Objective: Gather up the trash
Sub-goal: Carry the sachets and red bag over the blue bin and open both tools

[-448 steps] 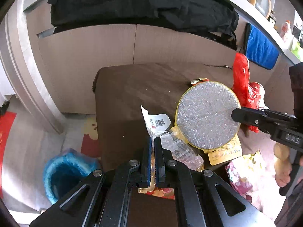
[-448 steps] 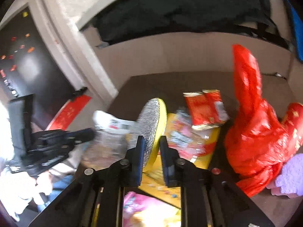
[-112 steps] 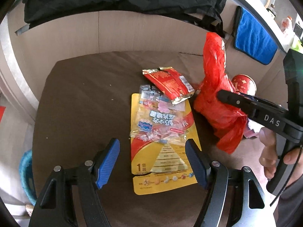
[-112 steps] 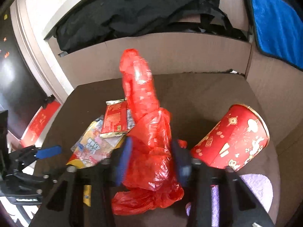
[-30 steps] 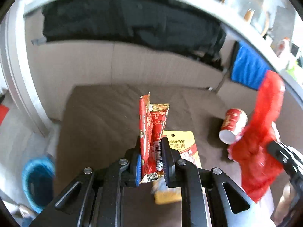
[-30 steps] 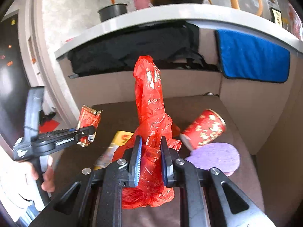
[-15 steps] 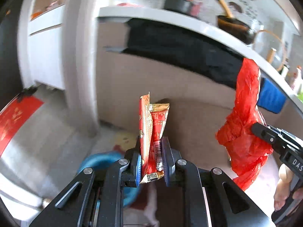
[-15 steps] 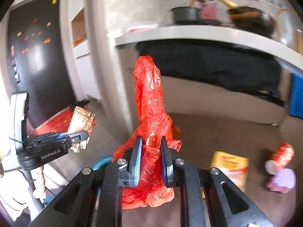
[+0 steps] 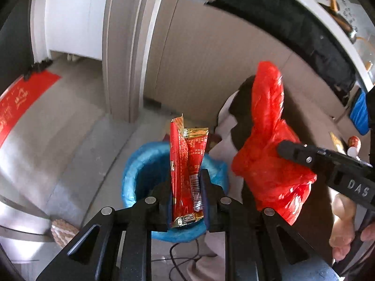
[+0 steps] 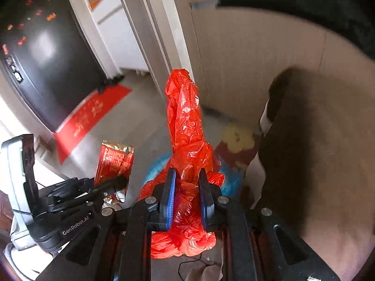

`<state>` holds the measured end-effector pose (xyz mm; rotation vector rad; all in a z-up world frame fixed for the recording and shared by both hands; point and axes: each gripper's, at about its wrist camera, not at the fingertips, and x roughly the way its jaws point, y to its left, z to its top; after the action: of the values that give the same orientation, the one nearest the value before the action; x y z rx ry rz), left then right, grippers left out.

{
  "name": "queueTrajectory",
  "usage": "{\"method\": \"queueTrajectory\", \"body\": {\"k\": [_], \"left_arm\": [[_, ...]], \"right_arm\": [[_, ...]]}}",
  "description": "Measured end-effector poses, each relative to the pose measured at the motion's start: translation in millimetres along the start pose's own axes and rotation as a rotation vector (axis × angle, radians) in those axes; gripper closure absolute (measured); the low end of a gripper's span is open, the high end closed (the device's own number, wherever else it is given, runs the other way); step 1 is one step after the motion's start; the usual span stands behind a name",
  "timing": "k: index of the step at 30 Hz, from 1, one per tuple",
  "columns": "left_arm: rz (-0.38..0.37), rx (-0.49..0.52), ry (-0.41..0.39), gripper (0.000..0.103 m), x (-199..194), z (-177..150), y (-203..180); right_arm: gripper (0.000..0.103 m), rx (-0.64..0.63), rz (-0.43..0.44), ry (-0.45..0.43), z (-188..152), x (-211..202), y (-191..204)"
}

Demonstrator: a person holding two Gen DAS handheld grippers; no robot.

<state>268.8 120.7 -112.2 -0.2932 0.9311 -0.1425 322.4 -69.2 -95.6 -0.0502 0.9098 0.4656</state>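
A red snack wrapper (image 9: 187, 171) is clamped upright in the left gripper (image 9: 186, 187), directly above the blue-lined trash bin (image 9: 138, 171). A crumpled red plastic bag (image 10: 187, 154) is clamped in the right gripper (image 10: 186, 196), beside the bin.

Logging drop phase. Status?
Left claw shut on red snack wrapper, above blue-lined bin. Right claw shut on red plastic bag. Nothing blocking.

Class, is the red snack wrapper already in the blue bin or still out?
Out: the left tool grips the wrapper above the bin.
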Motion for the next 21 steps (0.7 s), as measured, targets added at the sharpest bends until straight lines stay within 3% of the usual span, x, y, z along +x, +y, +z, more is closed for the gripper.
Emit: {"method": "queueTrajectory", "body": {"k": [4,9,13,21], "left_arm": [[-0.022,-0.045,0.039,0.078,30.2,3.7,17.4],[-0.007,-0.059,0.098,0.062,59.7,5.6,28.1],[-0.025,-0.064,0.126,0.056,66.8,9.0,32.3],[-0.098,-0.094,0.135,0.055,67.2,16.3,26.2]], "right_arm": [[0.082,-0.004,-0.012,0.079,-3.0,40.8,-0.5],[0.076,0.015,-0.007,0.131,-7.5,72.2,-0.9],[0.069,0.04,0.016,0.143,-9.9,80.6,-3.4],[0.068,0.044,0.0,0.089,-2.5,55.2,-11.4]]}}
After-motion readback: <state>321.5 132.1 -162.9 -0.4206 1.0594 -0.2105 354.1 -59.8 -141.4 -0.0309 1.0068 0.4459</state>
